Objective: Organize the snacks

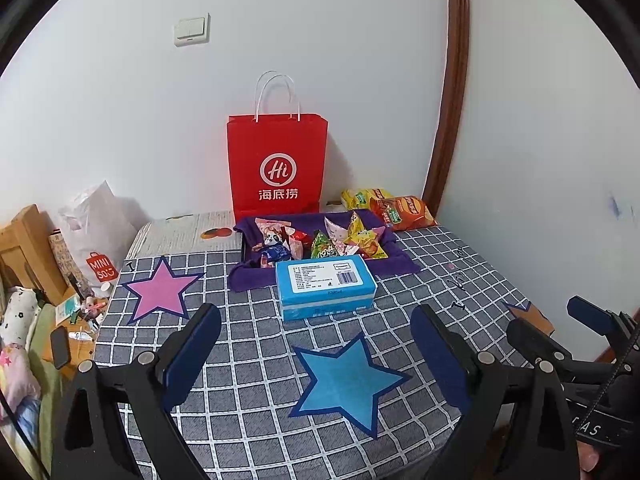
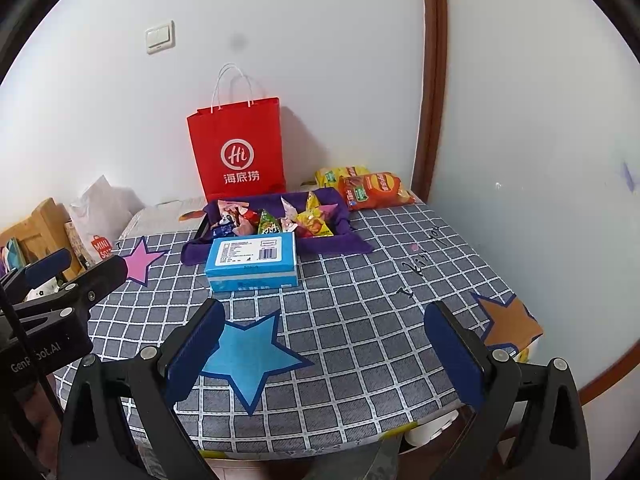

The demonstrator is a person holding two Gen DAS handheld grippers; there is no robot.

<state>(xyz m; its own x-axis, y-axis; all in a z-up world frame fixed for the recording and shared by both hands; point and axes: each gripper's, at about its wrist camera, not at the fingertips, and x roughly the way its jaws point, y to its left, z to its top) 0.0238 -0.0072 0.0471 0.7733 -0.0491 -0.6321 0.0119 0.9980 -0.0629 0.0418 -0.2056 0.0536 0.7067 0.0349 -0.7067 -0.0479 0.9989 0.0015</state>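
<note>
right now both of my tools hang over the near edge of the tabletop (image 1: pixel 240 408), and each one is spread wide with nothing between its pads. the left tool (image 1: pixel 316 364) sits above the blue star (image 1: pixel 344 380) printed on the checked cloth, and the right tool (image 2: pixel 324 360) hovers just to the right of that same star (image 2: pixel 248 356). i judge they are held back here so both cameras take in the whole spread.

taking the blue box (image 1: pixel 326 282) as my landmark: it lies flat on the cloth with its label up, and its far side touches the front edge of the purple-lined tray (image 1: pixel 248 276). in that tray, just behind the box, lies a heap of small wrapped snacks (image 1: pixel 320 242), a panda packet at its left end and yellow and green packets towards the right. behind the box and to the right, outside the tray and close to the wall, lie an orange chip bag (image 1: pixel 404 212) and a yellow bag (image 1: pixel 362 197), the orange one partly over the yellow. straight behind the box and the tray, a red paper bag (image 1: pixel 277 168) stands upright against the wall.

most small snacks lie gathered in the tray while the two big bags lie apart from it. that fits sorting nearly done, or a pile waiting to be dealt out; i cannot tell which.
</note>
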